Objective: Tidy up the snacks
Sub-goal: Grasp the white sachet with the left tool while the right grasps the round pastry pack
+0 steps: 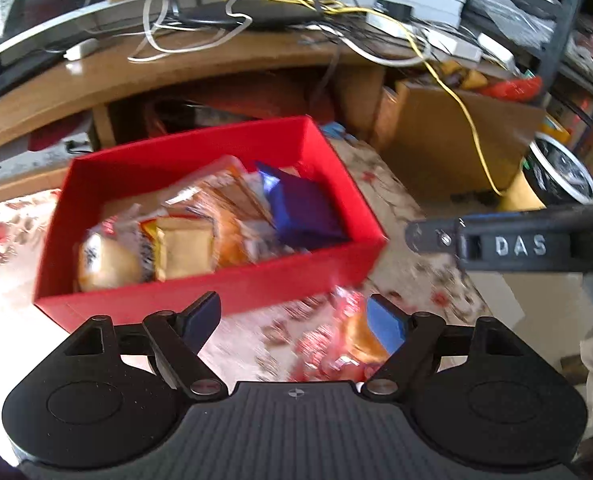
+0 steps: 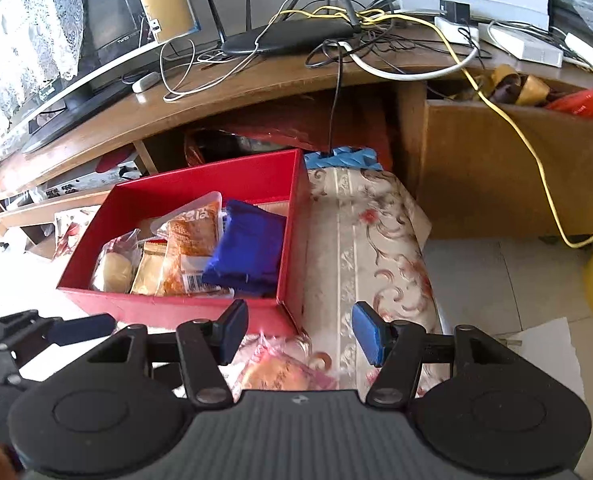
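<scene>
The last loose snack packet (image 2: 284,368), red and orange, lies on the floral cloth (image 2: 360,232) just below the right gripper (image 2: 300,334), between its empty, parted fingers. I judge the best move is to lower straight, pinch its middle, then lift over the near wall of the red box (image 2: 168,304) ahead-left. The left gripper (image 1: 296,320) is open and empty, so keep it aside.

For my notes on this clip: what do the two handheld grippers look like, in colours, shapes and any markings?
Both match. The left gripper and right gripper each have a ribbed dark grey body flanked by two round black discs, black linkage arms with silver pivot pins, and jaws faced with blue pads. A small round emblem sits at the body's front edge. In the left wrist view, the right gripper's side bears white "DAS" lettering.
</scene>
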Demonstrator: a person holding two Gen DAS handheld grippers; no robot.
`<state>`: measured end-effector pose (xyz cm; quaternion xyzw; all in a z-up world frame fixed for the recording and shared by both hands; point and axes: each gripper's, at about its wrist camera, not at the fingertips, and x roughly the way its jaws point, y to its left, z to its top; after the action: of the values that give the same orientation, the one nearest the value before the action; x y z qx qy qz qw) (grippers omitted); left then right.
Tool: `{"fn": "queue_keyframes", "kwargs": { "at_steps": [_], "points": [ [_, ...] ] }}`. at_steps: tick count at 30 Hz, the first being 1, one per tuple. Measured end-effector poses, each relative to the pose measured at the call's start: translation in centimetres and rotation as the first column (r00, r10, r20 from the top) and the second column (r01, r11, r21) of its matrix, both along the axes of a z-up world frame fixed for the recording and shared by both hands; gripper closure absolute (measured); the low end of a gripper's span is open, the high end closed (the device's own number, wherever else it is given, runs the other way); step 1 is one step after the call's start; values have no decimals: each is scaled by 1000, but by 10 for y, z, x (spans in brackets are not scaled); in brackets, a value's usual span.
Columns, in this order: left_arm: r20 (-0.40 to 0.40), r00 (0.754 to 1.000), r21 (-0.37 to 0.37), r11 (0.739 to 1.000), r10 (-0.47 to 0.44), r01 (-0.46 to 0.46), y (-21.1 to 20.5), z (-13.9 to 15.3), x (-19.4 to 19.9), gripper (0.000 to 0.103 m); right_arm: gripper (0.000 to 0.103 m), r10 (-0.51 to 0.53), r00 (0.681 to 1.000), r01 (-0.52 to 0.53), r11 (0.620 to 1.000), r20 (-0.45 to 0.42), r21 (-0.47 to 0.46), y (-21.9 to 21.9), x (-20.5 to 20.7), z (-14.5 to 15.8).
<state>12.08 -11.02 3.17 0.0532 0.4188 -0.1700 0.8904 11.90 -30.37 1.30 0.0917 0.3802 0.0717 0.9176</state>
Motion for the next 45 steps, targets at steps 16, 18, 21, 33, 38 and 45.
{"fn": "queue_keyframes", "kwargs": {
  "at_steps": [16,18,21,33,38,45],
  "points": [
    [-103,994,28,999,-42,45,-46,-29,-38,14,48,38,999,-38,998,3,41,-19,-18,-3],
    [-130,991,21,999,-37,40,-51,-36,-41,11,48,36,999,-36,998,-2,48,-23,-19,-5],
    [-192,981,3,1000,-18,19,-57,-50,-42,11,48,41,999,-40,998,-9,56,-27,-21,-6],
    [-144,989,149,989,16,5,-87,-86,-50,21,48,87,996,-85,995,-34,45,-28,-20,-16],
    [-169,985,129,991,-21,44,-63,-76,-54,43,48,119,990,-118,993,-73,12,-18,-11,-26],
    [-205,978,117,991,-31,56,-25,-73,-67,46,48,228,965,-240,967,-129,-85,17,14,-45]
  ]
}}
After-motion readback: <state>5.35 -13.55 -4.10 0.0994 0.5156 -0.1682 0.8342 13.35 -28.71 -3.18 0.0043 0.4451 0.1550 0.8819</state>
